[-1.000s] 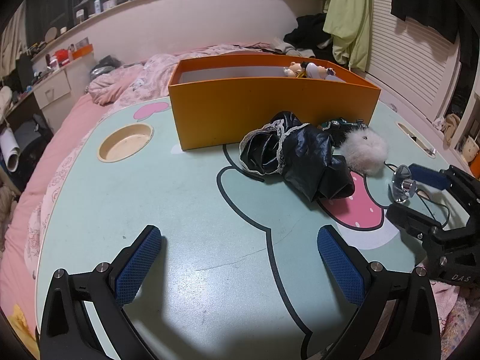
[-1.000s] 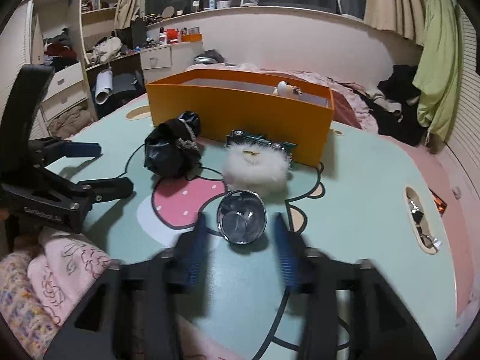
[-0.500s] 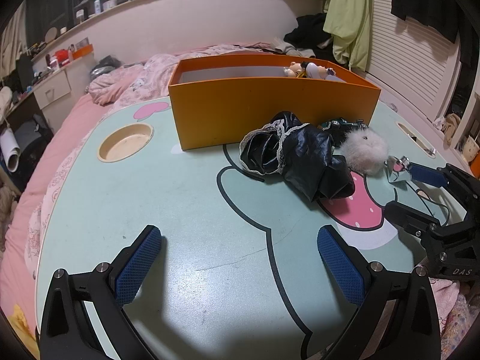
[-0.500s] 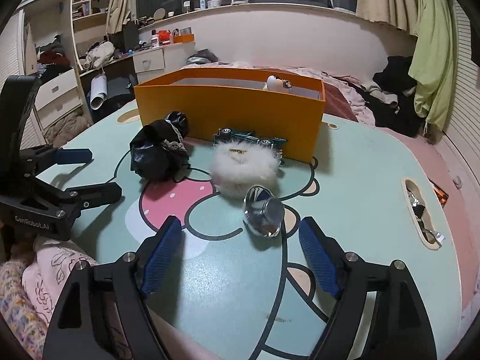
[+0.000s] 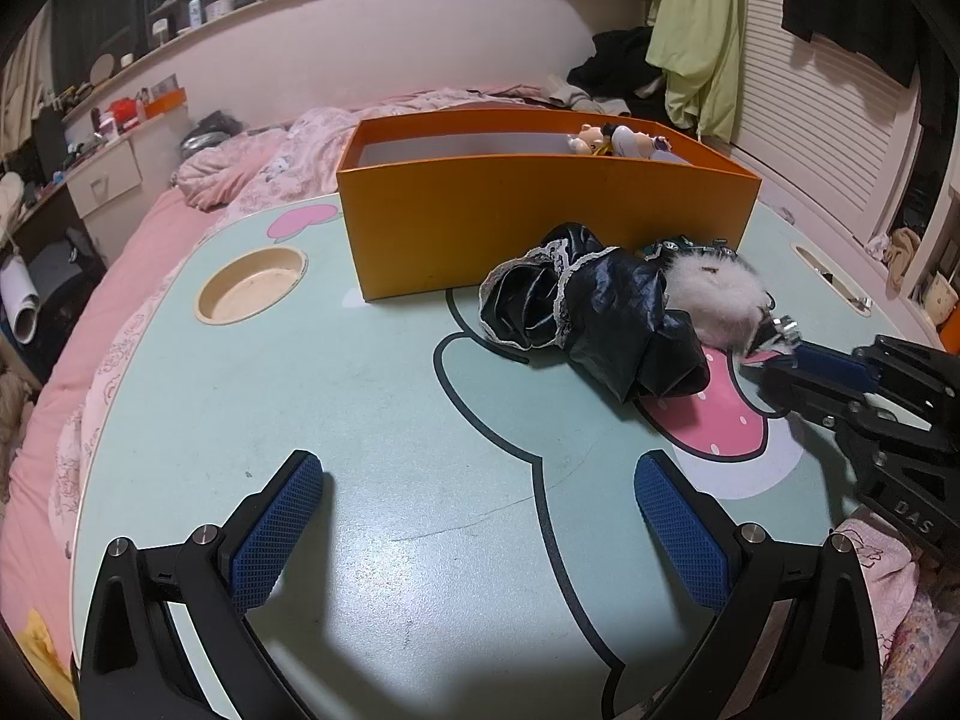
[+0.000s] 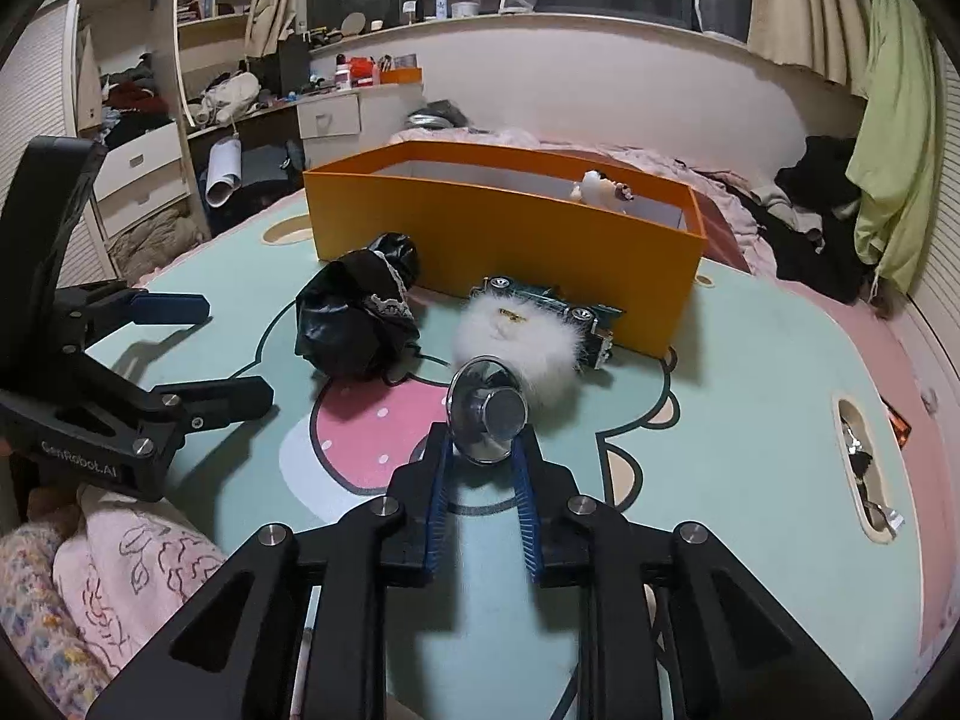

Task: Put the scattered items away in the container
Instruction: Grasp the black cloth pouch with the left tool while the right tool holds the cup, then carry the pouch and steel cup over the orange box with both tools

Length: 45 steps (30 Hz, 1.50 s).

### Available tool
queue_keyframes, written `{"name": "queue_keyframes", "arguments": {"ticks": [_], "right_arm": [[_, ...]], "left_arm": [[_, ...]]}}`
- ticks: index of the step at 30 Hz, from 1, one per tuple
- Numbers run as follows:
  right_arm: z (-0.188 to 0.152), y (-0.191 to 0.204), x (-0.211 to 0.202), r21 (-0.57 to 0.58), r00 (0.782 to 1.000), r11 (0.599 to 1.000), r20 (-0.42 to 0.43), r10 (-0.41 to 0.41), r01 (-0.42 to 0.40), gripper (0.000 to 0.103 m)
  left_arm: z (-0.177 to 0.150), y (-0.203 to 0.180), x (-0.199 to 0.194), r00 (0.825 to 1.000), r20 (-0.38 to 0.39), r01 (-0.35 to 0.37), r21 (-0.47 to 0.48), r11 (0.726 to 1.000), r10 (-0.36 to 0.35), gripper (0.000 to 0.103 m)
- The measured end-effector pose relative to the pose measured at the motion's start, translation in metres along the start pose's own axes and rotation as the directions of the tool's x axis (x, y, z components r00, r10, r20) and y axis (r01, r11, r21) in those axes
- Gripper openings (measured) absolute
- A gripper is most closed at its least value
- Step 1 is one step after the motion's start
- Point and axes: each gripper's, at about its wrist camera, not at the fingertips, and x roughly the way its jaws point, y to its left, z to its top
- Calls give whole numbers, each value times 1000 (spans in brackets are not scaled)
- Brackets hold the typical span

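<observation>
My right gripper (image 6: 483, 462) is shut on a shiny metal cup (image 6: 487, 417), which lies tipped with its base toward the camera just above the mint table (image 6: 720, 420). In the left wrist view the same gripper (image 5: 774, 354) comes in from the right with the cup (image 5: 780, 333) at its tip. Beyond it lie a white fluffy pouf (image 6: 516, 336), a toy car (image 6: 540, 294) and a crumpled black cloth (image 6: 360, 324), all in front of the orange box (image 6: 498, 228). A small doll (image 6: 600, 189) sits inside the box. My left gripper (image 5: 480, 510) stands open over bare table.
The tabletop has a round cup recess (image 5: 252, 285) at the left and a slot (image 6: 864, 462) with small items at the right. Pink bedding (image 5: 180, 252) surrounds the table. A pink sleeve (image 6: 120, 576) shows under the left gripper.
The right gripper's jaws, wide open half a second ago with the cup lying ahead of them, have shut on the cup. The left gripper has not moved.
</observation>
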Motion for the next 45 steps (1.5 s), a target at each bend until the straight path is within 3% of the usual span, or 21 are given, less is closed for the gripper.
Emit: {"name": "queue_keyframes", "arguments": {"ticks": [10, 14, 19, 29, 31, 32, 36, 39, 45], "right_arm": [[-9, -9, -19, 37, 996, 999, 90, 15, -18, 20], [-14, -8, -18, 31, 997, 1000, 82, -5, 2, 20], [-14, -15, -15, 64, 997, 998, 74, -1, -4, 20], [-16, -14, -16, 66, 998, 998, 71, 2, -6, 20], [-16, -13, -16, 66, 998, 998, 70, 3, -7, 20], [-16, -13, -16, 66, 998, 998, 68, 4, -8, 20], [-17, -13, -17, 68, 998, 998, 67, 6, -11, 20], [-17, -13, -17, 65, 998, 998, 67, 4, -8, 20], [-17, -16, -22, 72, 996, 997, 85, 19, -25, 20]], "left_arm": [[1, 0, -1, 1000, 4, 1, -2, 1000, -1, 103], [4, -2, -13, 999, 42, -8, -7, 1000, 8, 103], [21, -9, -37, 988, 112, 109, -14, 994, -107, 103], [61, -45, 22, 998, -42, 41, 27, 999, -40, 102], [60, -48, 34, 996, -87, 33, 31, 999, -30, 89], [59, -48, 38, 993, -109, 39, 33, 999, -35, 73], [53, -43, 32, 994, -86, 70, 29, 997, -68, 41], [45, -33, 21, 992, -58, 111, 8, 994, -110, 33], [27, -5, -13, 991, 29, 135, -58, 989, -134, 31]]}}
